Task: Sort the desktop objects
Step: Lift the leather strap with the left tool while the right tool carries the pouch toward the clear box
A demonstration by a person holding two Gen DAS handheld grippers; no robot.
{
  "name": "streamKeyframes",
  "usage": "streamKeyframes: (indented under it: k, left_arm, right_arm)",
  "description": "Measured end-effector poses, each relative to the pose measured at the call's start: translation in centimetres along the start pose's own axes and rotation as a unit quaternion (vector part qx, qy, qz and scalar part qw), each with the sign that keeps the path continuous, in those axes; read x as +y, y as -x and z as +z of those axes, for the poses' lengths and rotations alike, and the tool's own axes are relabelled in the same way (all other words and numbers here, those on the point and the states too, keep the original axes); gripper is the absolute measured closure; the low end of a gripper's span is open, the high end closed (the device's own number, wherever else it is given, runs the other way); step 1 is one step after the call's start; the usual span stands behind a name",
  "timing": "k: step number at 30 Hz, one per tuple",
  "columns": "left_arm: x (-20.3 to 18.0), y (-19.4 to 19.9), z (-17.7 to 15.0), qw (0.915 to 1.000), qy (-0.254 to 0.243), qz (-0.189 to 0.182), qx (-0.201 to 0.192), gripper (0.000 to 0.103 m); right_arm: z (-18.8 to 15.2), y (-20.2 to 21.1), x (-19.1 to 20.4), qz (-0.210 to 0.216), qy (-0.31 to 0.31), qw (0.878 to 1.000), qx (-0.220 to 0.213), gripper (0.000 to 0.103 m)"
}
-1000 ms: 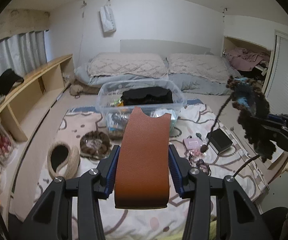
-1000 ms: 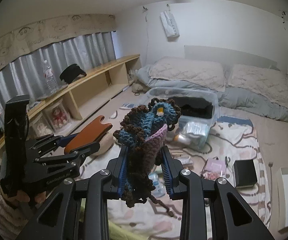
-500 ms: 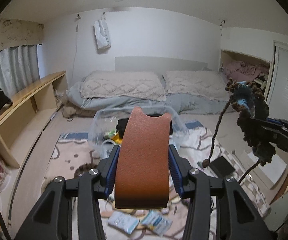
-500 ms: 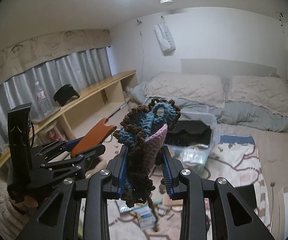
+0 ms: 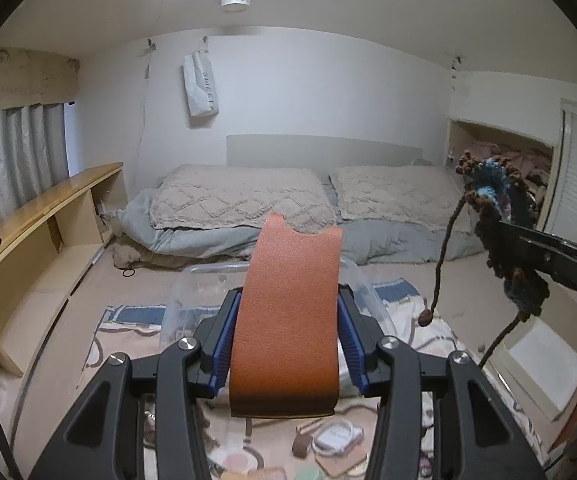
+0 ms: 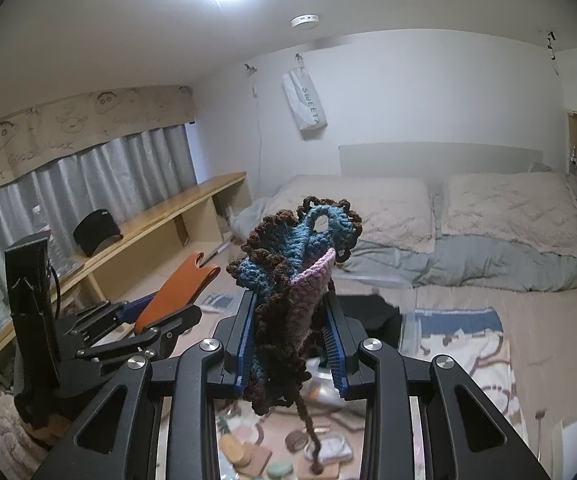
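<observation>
A: What could go wrong here?

B: The left tongs are clenched on a brown pouch by its edges only; it stands up past the pads and could slip and drop among the clutter on the mat; the right tongs are clenched on a crochet bag whose cord dangles and could snag the bin rim.

A: And how do they look?

B: The pouch is stiff, pebbled leather with a notch on top, held above the clear bin; the bag is soft blue, brown and pink yarn, bunched up, carried just right of the pouch.
</observation>
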State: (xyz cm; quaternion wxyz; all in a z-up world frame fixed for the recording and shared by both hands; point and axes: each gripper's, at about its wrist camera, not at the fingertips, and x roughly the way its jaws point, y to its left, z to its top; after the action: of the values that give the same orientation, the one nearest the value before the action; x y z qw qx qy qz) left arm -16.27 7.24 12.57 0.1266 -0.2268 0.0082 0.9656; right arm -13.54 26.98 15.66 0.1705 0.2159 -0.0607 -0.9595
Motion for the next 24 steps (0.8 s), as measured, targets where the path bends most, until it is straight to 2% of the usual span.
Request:
streamKeyframes:
  k: [9, 16, 20, 24]
  left_arm:
    - [2.0, -4.7, 0.3, 0.9997, 0.023, 0.0, 0.003, 0.056]
    - [4.0, -7.9, 0.1, 0.9989, 0.04, 0.006, 0.022, 0.056]
    - [4.9, -8.7, 0.2, 0.9986, 0.047, 0.011, 0.022, 0.056]
    - [5.7, -9.2, 0.1, 0.9982, 0.053, 0.014, 0.025, 0.056]
  right_arm:
    - [2.1, -5.3, -1.2, 0.004, 0.011, 1.0, 0.0, 0.071]
    - [3.3, -9.8, -1.7, -0.018, 0.027, 0.999, -0.013, 0.071]
    - [3.2, -12.2, -1.3, -0.017, 0.047, 0.998, -0.035, 0.071]
    - [1.9, -15.6, -1.3, -0.003, 0.048, 0.999, -0.015, 0.071]
